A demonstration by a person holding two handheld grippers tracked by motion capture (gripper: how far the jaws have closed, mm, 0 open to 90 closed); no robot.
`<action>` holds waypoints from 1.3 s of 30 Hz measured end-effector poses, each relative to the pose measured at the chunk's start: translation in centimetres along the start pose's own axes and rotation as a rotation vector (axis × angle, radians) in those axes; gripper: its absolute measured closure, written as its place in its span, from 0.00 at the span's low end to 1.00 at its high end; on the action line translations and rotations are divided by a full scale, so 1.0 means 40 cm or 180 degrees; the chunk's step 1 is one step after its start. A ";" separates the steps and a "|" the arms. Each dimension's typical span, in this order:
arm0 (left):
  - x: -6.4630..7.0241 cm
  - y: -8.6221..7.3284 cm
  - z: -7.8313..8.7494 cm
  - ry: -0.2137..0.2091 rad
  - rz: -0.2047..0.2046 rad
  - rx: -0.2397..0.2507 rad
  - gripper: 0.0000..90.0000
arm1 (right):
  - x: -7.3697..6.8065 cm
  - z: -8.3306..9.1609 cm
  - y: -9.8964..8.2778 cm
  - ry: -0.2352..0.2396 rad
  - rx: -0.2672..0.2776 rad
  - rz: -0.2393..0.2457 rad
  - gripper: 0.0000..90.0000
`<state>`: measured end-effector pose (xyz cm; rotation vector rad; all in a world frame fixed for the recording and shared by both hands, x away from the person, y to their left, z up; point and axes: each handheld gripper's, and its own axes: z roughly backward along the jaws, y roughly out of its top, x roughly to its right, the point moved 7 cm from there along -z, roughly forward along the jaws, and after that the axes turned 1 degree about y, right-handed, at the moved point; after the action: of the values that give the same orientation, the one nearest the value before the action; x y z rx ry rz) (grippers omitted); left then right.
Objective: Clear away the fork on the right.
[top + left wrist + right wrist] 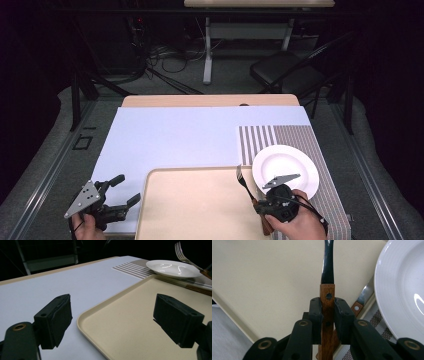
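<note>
The right claw (328, 311) is pinching the fork (245, 186) by its wooden handle, pads clamped on either side of it, and in the high view the fork hangs low and right of centre, tines up toward the top of the frame, just over the right edge of the tray (165, 210) and right beside the plate (305, 162). The grip looks square in the right gripper view, the handle running straight up between the pads, so the thing to do, I'd say, is keep that squeeze steady and not let the handle swivel. A knife (362, 300) lies tucked between the tray and the plate, its blade close under the plate's rim, and that is the trap here: any lowering wants to stay clear of it, and clear of the plate too, which could clink or shift if the tines catch it. A level, slow carry with the fork's tip held slightly up seems the safe way, setting down flat on a bare spot, whether tray or striped mat (325, 150). Meanwhile the left claw (126, 191) sits at lower left of the high view, spread wide with nothing in it, hovering over the desk (50, 282) by the tray's left edge, well out of the way.
</note>
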<state>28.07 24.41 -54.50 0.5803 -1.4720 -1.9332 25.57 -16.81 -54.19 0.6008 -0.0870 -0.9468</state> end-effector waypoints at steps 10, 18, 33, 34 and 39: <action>0.000 0.000 0.000 -0.0008 0.0007 0.0015 0.17 | -0.022 -0.040 0.006 0.0063 -0.0074 -0.0049 0.86; 0.000 0.000 0.000 -0.0011 0.0007 0.0013 0.17 | -0.032 -0.066 0.003 0.0137 -0.0149 -0.0053 0.86; -0.001 -0.002 -0.003 -0.0018 0.0020 0.0000 0.17 | -0.019 -0.117 -0.002 0.0164 -0.0231 -0.0248 0.85; -0.001 -0.002 -0.004 -0.0027 0.0022 0.0000 0.17 | -0.018 -0.122 -0.002 0.0167 -0.0236 -0.0281 0.85; -0.001 -0.003 -0.005 -0.0040 0.0022 -0.0004 0.17 | -0.010 -0.144 -0.007 0.0180 -0.0278 -0.0330 0.85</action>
<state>28.19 24.32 -54.65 0.5626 -1.4785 -1.9357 27.01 -14.04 -59.05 0.5551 0.0362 -1.0280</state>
